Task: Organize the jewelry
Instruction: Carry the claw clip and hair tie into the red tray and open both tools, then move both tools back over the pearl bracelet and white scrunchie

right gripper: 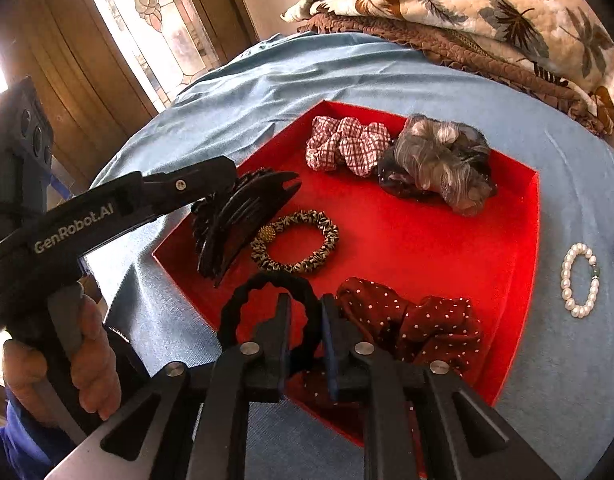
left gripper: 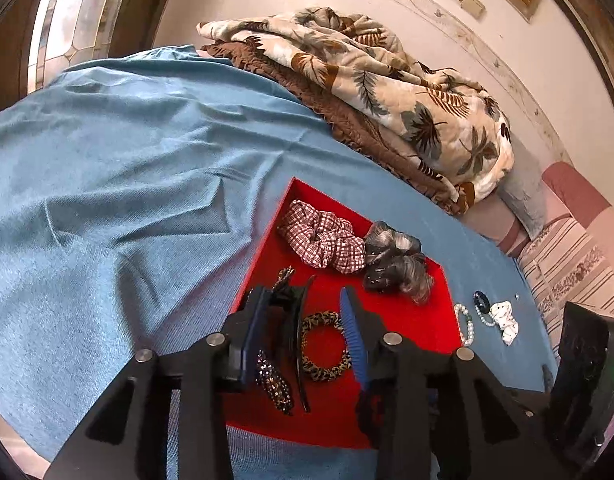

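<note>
A red tray (left gripper: 411, 312) (right gripper: 427, 236) lies on the blue cloth. It holds a red checked scrunchie (left gripper: 325, 238) (right gripper: 347, 146), a grey scrunchie (left gripper: 397, 258) (right gripper: 443, 160), a leopard hair tie (left gripper: 325, 344) (right gripper: 297, 242), a black claw clip (left gripper: 299, 332) (right gripper: 243, 220), a beaded clip (left gripper: 273, 380) and a dark red dotted scrunchie (right gripper: 411, 320). My left gripper (left gripper: 305, 304) is open over the tray, its jaws around the claw clip. My right gripper (right gripper: 305, 304) is shut on a black hair tie (right gripper: 267, 286) at the tray's near edge.
A pearl bracelet (left gripper: 467, 322) (right gripper: 579, 280), a dark bead bracelet (left gripper: 482, 302) and a white dotted scrunchie (left gripper: 505, 320) lie on the blue cloth (left gripper: 127, 180) right of the tray. Folded leaf-print blankets (left gripper: 387, 92) (right gripper: 487, 12) sit behind.
</note>
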A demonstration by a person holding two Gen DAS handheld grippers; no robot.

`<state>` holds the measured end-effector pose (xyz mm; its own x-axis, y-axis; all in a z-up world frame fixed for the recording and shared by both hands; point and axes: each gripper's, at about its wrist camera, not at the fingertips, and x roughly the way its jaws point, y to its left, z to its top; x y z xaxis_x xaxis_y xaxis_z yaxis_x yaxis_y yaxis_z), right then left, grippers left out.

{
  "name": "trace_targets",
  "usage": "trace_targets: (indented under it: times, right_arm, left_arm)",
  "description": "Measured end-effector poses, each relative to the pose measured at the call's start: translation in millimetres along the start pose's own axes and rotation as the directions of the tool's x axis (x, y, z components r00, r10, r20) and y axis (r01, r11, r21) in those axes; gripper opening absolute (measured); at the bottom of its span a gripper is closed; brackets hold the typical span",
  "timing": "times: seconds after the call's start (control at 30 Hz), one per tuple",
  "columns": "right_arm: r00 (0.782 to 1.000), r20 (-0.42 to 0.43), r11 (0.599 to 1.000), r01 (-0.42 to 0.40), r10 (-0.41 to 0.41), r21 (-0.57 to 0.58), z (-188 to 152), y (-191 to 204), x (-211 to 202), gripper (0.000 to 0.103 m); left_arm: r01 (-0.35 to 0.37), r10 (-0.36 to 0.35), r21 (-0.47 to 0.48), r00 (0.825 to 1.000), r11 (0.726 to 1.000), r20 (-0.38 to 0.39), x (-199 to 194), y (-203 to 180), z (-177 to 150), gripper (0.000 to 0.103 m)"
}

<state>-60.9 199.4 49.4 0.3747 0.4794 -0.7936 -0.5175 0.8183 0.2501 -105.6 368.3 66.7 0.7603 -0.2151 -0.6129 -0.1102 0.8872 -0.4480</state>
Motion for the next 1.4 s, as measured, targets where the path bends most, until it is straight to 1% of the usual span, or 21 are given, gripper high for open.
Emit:
trace_targets:
  times: [0.03,0.07,0.23,0.3,0.37,0.43,0.53,0.6,0.63,0.73,0.8,0.9,0.93,0.97,1.03,1.13,1.23,1.33,1.4]
  right_arm:
    - [1.000,0.004,1.000,0.001,-0.001,0.005,0,-1,-1,0.029]
    - [1.000,0.005,1.000,0.000,0.000,0.009,0,-1,-2,0.032]
    - [1.000,0.010,1.000,-0.007,0.006,0.030,-1,-3,-9,0.034]
    - [1.000,0.022,0.999,-0.008,0.008,0.034,-2,-6,-17,0.040]
    - [0.999,0.043,0.999,-0.007,0.005,0.042,-3,-12,-29,0.050]
    - [0.998,0.062,0.998,-0.003,-0.001,0.059,-6,-22,-43,0.052]
    - [0.996,0.089,0.995,0.015,-0.024,0.095,-17,-46,-69,0.056]
    - [0.993,0.105,0.992,0.039,-0.052,0.120,-26,-64,-83,0.059]
    - [0.991,0.112,0.988,0.064,-0.080,0.140,-34,-77,-92,0.060]
    - [0.984,0.108,0.972,0.114,-0.139,0.208,-53,-113,-110,0.060]
    - [0.983,0.097,0.956,0.129,-0.159,0.263,-66,-137,-120,0.060]
    - [0.979,0.080,0.923,0.148,-0.188,0.356,-91,-177,-139,0.060]
    - [0.976,0.080,0.916,0.158,-0.201,0.370,-98,-186,-146,0.060]
    - [0.973,0.081,0.910,0.169,-0.214,0.379,-104,-193,-151,0.060]
    - [0.967,0.086,0.899,0.188,-0.240,0.396,-117,-209,-163,0.060]
    - [0.959,0.090,0.881,0.206,-0.267,0.425,-134,-230,-177,0.060]
    - [0.954,0.099,0.864,0.207,-0.282,0.459,-148,-250,-189,0.060]
    - [0.949,0.117,0.851,0.201,-0.292,0.485,-156,-263,-199,0.060]
    - [0.946,0.132,0.846,0.196,-0.296,0.496,-158,-267,-204,0.060]
  left_arm:
    - [0.002,-0.002,-0.003,1.000,1.000,0.000,0,1,0,0.039]
    - [0.003,-0.003,-0.007,1.000,1.000,0.003,0,1,0,0.040]
    - [-0.003,0.003,-0.003,1.000,1.000,0.018,-2,1,-2,0.048]
    - [-0.010,0.010,0.000,1.000,1.000,0.019,-2,2,-2,0.050]
    - [-0.022,0.021,0.005,1.000,1.000,0.019,-2,2,-3,0.050]
    - [-0.021,0.021,0.005,1.000,1.000,0.016,-1,2,-3,0.051]
    - [-0.023,0.023,0.004,1.000,1.000,0.015,0,3,-4,0.053]
    - [-0.029,0.029,0.005,0.999,1.000,0.012,1,2,-6,0.054]
    - [-0.036,0.036,0.009,0.999,0.999,0.011,2,1,-7,0.054]
    - [-0.079,0.078,0.029,0.997,0.996,0.023,1,-5,-13,0.054]
    - [-0.092,0.091,0.035,0.995,0.995,0.028,0,-9,-17,0.054]
    - [-0.097,0.097,0.028,0.995,0.995,-0.017,4,-14,-27,0.055]
    - [-0.106,0.107,0.033,0.993,0.994,-0.040,5,-16,-31,0.055]
    - [-0.111,0.113,0.042,0.993,0.993,-0.045,3,-19,-34,0.055]
    - [-0.121,0.124,0.063,0.991,0.991,-0.047,-5,-31,-39,0.055]
    - [-0.101,0.105,0.076,0.993,0.992,-0.050,-19,-51,-42,0.055]
    - [-0.104,0.107,0.136,0.994,0.985,-0.016,-34,-86,-38,0.055]
    - [-0.098,0.099,0.198,0.995,0.975,0.006,-44,-120,-33,0.059]
    - [-0.080,0.079,0.242,0.997,0.967,0.012,-47,-145,-30,0.063]
